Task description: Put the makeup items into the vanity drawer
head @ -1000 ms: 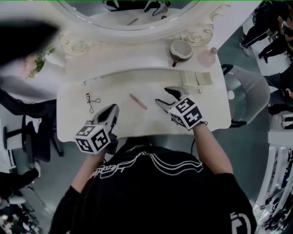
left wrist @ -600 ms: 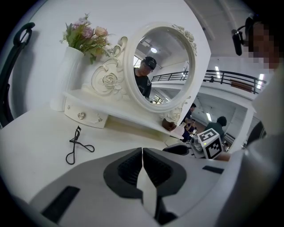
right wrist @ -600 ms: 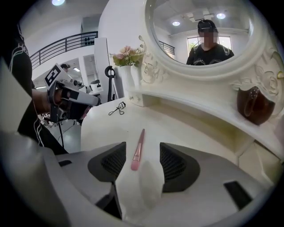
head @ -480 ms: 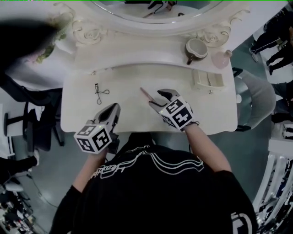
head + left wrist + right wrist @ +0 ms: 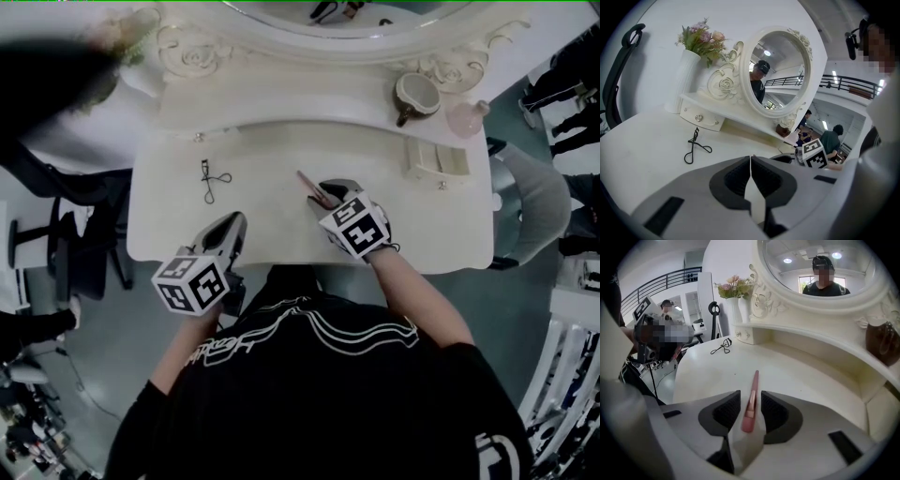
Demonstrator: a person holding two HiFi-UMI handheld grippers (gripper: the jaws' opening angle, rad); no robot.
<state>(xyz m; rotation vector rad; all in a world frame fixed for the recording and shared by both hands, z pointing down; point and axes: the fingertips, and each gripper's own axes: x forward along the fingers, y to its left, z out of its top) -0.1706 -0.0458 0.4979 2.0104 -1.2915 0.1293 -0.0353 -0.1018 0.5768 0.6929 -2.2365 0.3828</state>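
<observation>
Barely begun (nothing seen in the open vanity drawer (image 5: 437, 161)). Just closing the right gripper (image 5: 323, 190) round the pink makeup pencil (image 5: 753, 390) on the tabletop (image 5: 253, 225), not yet pinching; left gripper (image 5: 750, 161) pressed together, empty; eyelash curler (image 5: 214, 180) to follow.

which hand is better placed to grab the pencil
Right claw: the pencil sits between its jaws, which have just been closing. The left claw is shut by the table edge.

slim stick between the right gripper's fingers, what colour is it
Rosy pink stick, clearest in the right gripper view.
</observation>
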